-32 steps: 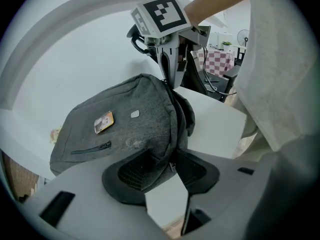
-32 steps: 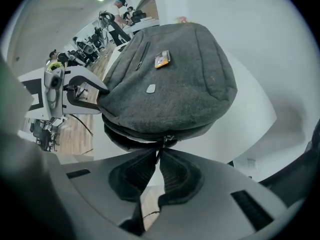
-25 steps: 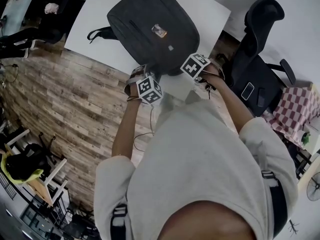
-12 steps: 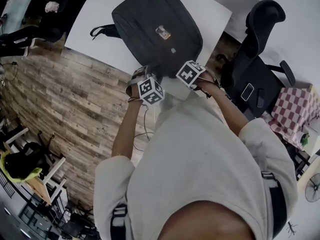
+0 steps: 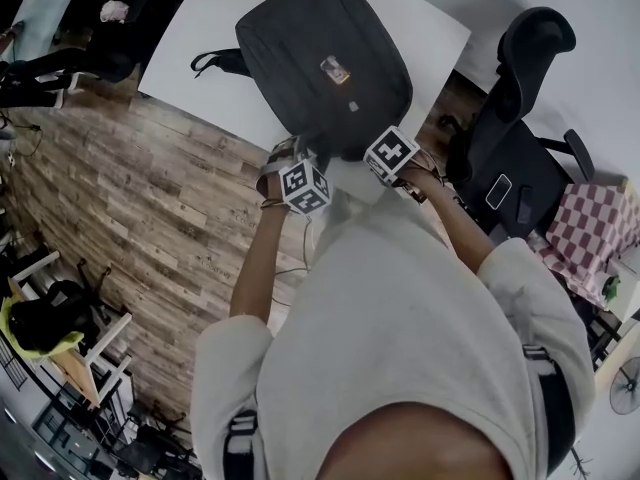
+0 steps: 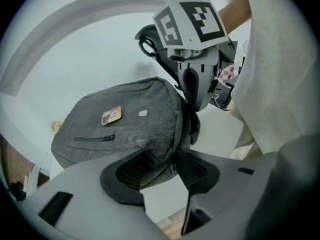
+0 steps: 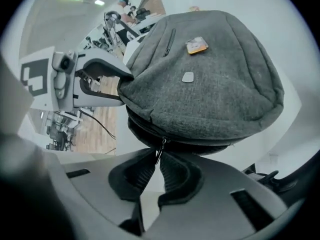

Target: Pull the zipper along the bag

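**A:** Status of the zipper run?

**B:** Partly done, by my judgement. The small metal zipper pull (image 7: 160,150) sits at the near end of the dark grey fabric backpack (image 5: 320,58), about midway across that end wall. The seam left of it gapes. Right of it only a dark line shows, so I cannot tell how much track is left.

**A:** Tool states?

**B:** The left gripper (image 6: 162,159) is clamped on the bag's near corner fabric and anchors it. The right gripper (image 7: 157,156) has a narrow slit with the pull between the pad tips. Its jaws have just been opening, and the pads no longer appear to press.

**A:** Position and axis of the bag?

**B:** It lies flat on the white rectangular table (image 5: 200,28), front panel up, with its near end at the table edge in front of the person. The long axis runs away from the person. The zipper track crosses that axis, wrapping around the near end.
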A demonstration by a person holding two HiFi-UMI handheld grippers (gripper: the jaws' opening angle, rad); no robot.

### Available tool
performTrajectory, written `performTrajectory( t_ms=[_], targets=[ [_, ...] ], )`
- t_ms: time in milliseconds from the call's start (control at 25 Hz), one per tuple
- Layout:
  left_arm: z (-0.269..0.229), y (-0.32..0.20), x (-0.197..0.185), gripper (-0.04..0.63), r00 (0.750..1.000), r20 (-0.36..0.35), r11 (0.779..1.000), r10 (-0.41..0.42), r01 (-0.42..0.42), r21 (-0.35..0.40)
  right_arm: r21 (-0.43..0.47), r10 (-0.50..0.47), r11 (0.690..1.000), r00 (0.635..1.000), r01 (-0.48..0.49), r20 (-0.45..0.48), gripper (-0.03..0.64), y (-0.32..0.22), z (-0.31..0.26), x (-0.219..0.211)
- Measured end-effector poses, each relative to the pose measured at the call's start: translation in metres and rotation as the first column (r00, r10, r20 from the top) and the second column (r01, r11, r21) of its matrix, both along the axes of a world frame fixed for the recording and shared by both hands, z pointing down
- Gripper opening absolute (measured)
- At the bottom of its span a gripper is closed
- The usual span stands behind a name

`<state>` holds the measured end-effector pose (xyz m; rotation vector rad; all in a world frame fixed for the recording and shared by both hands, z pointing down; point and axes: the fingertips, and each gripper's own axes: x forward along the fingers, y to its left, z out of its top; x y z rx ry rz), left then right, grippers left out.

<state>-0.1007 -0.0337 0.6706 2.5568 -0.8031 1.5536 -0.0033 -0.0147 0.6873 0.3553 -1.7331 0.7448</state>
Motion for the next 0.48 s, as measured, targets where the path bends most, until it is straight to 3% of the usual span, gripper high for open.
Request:
performTrajectory(
  t_ms=[80,200,320,400,480],
  targets=[
    [-0.002,0.002,-0.001,0.206,1.0,0.002,1.0,-0.002,0.002,0.022,0.0,0.024,1.0,0.996,-0.024,0.082,0.056,0.003,-0.003,0.0],
    [-0.005,0.004,-0.004,0.239,1.0,-0.006,0.999,-0.021,0.021,0.028,0.031,0.035,0.999,0.985,-0.041,0.167,0.177,0.007,-0.011,-0.002],
    [-0.015,0.005,-0.013,0.284,0.995,-0.044,0.995,-0.089,0.091,0.029,0.101,0.053,0.992,0.977,-0.076,0.208,0.187,-0.001,-0.018,0.005],
    [-0.027,0.001,-0.019,0.284,0.98,-0.111,0.984,-0.168,0.173,0.033,0.161,0.095,0.977,0.964,-0.137,0.248,0.163,-0.016,-0.028,0.011],
    [-0.042,-0.007,-0.026,0.282,0.936,-0.218,0.958,-0.278,0.288,0.015,0.22,0.154,0.948,0.935,-0.231,0.32,0.144,-0.038,-0.049,0.013]
  ],
)
